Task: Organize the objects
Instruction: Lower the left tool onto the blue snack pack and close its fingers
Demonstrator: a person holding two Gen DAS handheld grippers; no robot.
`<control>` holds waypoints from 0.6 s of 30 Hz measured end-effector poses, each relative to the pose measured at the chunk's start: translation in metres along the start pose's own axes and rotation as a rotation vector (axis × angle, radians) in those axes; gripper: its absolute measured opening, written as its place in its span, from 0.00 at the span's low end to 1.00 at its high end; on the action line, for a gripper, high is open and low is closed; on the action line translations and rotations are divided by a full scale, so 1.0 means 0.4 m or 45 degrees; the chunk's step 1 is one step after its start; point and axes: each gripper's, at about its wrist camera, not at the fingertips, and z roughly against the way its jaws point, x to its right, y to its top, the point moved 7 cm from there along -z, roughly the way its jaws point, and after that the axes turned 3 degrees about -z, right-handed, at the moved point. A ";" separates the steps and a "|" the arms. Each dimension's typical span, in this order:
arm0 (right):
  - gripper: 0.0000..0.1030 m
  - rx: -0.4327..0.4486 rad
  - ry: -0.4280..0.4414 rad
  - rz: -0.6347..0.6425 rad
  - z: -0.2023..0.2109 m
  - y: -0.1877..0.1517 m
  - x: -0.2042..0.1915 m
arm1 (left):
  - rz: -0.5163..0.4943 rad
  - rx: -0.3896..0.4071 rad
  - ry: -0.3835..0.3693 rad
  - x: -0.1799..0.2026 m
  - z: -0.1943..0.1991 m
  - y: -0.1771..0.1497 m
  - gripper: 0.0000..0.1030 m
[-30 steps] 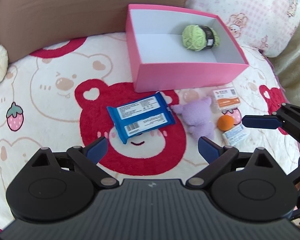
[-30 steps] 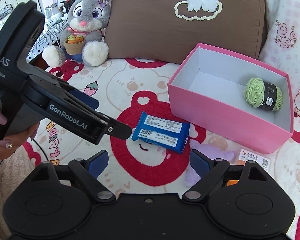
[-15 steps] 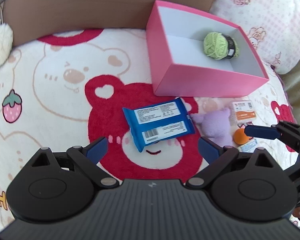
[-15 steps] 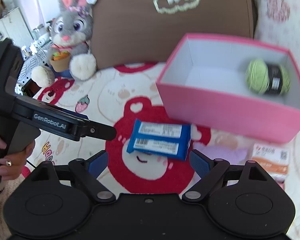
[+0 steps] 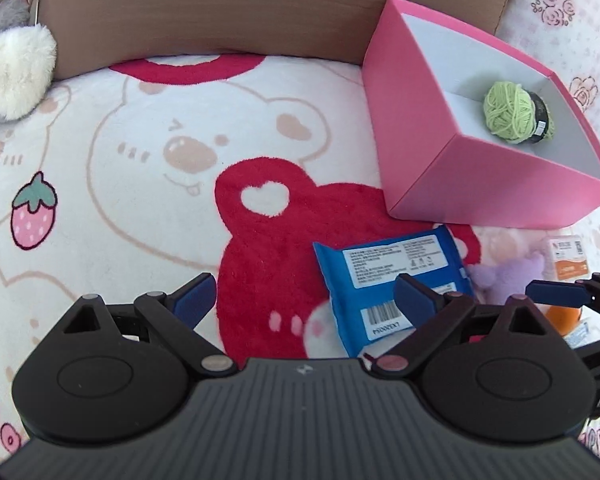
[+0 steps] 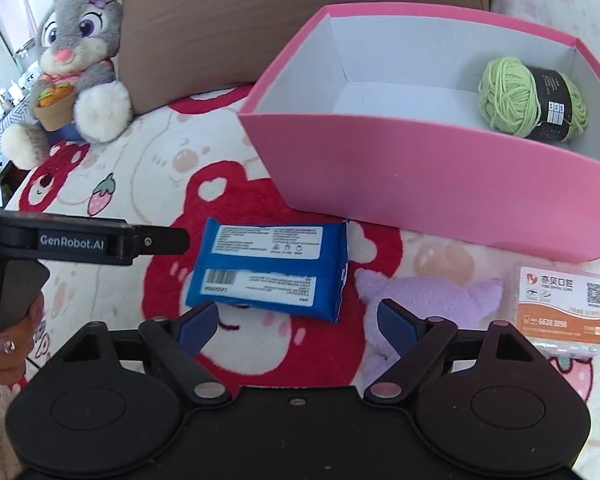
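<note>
In the right wrist view the blue packet (image 6: 270, 268) lies flat, label up, in the middle of the frame, just above and between the fingertips of the right gripper (image 6: 296, 322). Those jaws stand wide and are closing; nothing is between them and the pads touch nothing. To the right of the packet a purple plush toy (image 6: 428, 300) lies partly behind the right fingertip, with an orange-and-white card pack (image 6: 560, 310) at the right edge.

In the left wrist view the left gripper (image 5: 306, 296) is also spread wide and empty; the packet sits at centre right, its lower part hidden by the right-hand finger.

The pink box (image 6: 440, 184) stands open in the upper right, above the packet, with a ball of green yarn (image 6: 512, 98) in its right end.

Everything rests on a plush blanket (image 6: 172, 168) printed with red bears and strawberries. A brown cushion (image 6: 240, 12) leans behind, and a grey bunny plush (image 6: 76, 56) sits at the upper left.
</note>
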 end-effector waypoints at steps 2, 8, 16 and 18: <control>0.84 0.004 0.013 -0.009 -0.012 0.002 0.001 | 0.007 -0.007 -0.018 -0.001 -0.013 -0.003 0.93; 0.79 0.000 0.046 -0.019 -0.045 0.003 -0.009 | 0.010 -0.046 -0.077 0.015 -0.043 -0.014 0.92; 0.56 -0.056 0.017 -0.046 -0.108 -0.003 0.013 | 0.062 -0.062 -0.108 0.011 -0.078 -0.025 0.64; 0.50 -0.067 0.001 -0.085 -0.118 -0.002 0.031 | 0.081 -0.074 -0.119 0.006 -0.086 -0.029 0.60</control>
